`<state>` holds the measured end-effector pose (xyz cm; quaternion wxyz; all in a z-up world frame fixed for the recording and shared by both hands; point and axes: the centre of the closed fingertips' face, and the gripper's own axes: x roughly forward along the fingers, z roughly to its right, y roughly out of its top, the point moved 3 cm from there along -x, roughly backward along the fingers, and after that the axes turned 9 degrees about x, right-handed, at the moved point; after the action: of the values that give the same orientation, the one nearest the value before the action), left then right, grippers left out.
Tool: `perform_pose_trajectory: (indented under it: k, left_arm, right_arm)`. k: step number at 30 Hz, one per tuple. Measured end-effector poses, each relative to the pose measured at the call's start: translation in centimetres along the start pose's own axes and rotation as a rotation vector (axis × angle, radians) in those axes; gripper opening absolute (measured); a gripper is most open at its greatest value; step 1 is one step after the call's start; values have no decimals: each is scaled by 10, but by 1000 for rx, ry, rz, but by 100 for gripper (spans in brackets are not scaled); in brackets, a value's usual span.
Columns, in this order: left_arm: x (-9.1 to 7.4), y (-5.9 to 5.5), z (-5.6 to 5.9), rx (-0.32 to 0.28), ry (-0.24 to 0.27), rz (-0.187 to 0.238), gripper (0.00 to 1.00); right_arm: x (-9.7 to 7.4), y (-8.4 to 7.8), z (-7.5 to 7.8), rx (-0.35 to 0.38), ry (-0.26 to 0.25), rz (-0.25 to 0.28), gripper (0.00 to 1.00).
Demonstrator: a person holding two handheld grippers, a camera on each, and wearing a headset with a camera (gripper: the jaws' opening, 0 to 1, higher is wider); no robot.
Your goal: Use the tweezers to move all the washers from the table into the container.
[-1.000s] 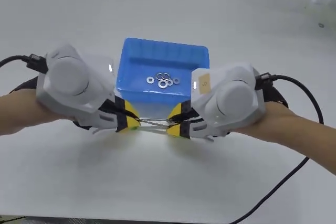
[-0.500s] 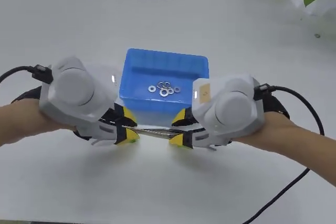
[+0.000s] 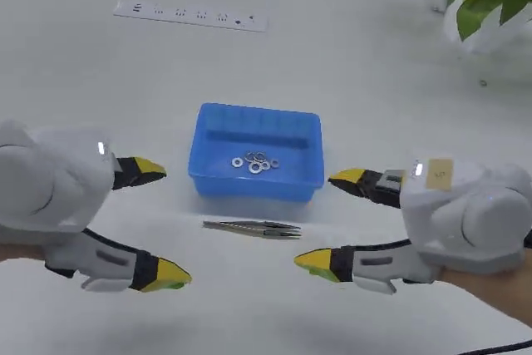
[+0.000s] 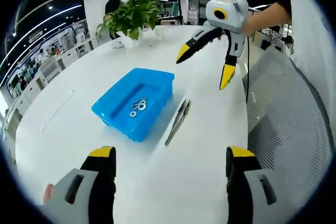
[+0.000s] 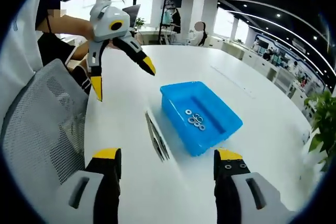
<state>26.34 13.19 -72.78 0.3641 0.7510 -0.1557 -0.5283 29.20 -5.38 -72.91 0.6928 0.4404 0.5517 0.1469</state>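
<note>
Yellow-tipped fingers (image 3: 166,273) of the left gripper (image 3: 165,222) and the right gripper (image 3: 320,219) stand spread wide, gripping nothing. Slim silver metal tweezers (image 3: 252,228) lie flat on the white table (image 3: 332,64), just beside the near wall of the blue rectangular plastic container (image 3: 249,187), between the two grippers. Small silver ring washers (image 3: 254,161) sit clustered inside the container. Risk assessment: any re-grasp of so thin a flat tool may skid it toward the table's near edge or knock the container.

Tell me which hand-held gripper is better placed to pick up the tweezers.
Right, marginally. Both are open and face the tweezers, but the right hand-held gripper has its jaw tips nearer a tweezer end than the left hand-held gripper.
</note>
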Motion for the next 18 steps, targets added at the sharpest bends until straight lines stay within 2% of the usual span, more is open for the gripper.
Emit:
perform_pose_trajectory:
  k: [1, 2, 3, 5, 9, 13, 18]
  left_arm:
    - [-1, -2, -2, -13, 21, -19, 100]
    - [-7, -6, -4, -8, 40, -59, 98]
    - [-6, -5, -5, -5, 51, -54, 100]
    - [-10, -6, -6, 21, 78, -70, 100]
    - [-18, 0, -4, 56, 100, -74, 100]
    - [-25, 7, -3, 66, 112, -61, 100]
    - [-33, 11, -3, 96, 145, -73, 100]
  right_arm:
    - [-4, -3, 3, 6, -28, -7, 79]
    - [-6, -5, 4, 6, -47, -8, 85]
    - [-9, -6, 5, 2, -61, -8, 89]
    - [-13, -8, 5, 13, -77, -9, 95]
    - [-22, -5, 5, 17, -124, 9, 100]
    - [-26, -2, 5, 18, -128, 18, 100]
    - [-31, 2, 3, 5, -137, 29, 100]
